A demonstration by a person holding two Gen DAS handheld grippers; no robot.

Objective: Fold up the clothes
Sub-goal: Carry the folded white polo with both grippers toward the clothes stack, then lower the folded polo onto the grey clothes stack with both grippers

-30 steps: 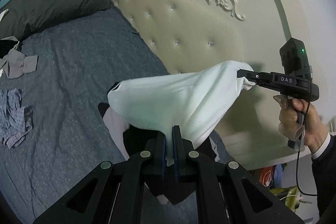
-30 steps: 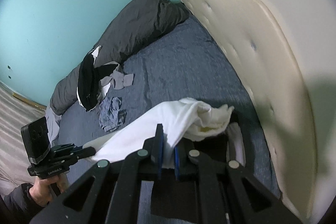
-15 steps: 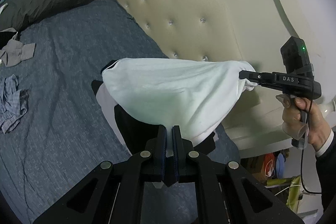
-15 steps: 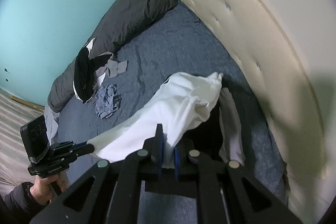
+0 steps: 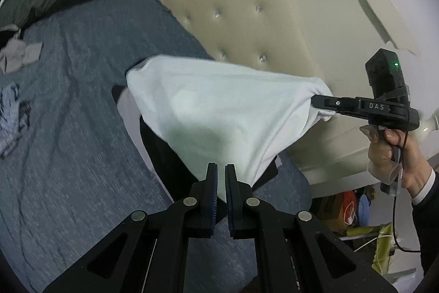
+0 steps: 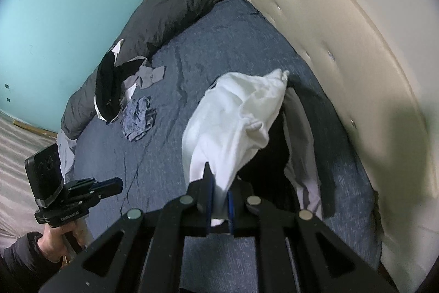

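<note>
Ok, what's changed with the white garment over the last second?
The left gripper has let go: the right wrist view shows it off to the side, clear of the white garment, which was stretched between both grippers before. The garment now hangs from the right gripper alone, over the dark clothes. The right grip and the crumpled blue garment are unchanged.

Garment [image 5: 219,111] hangs above bed [image 5: 68,128], headboard [image 5: 233,18] behind it.
</note>
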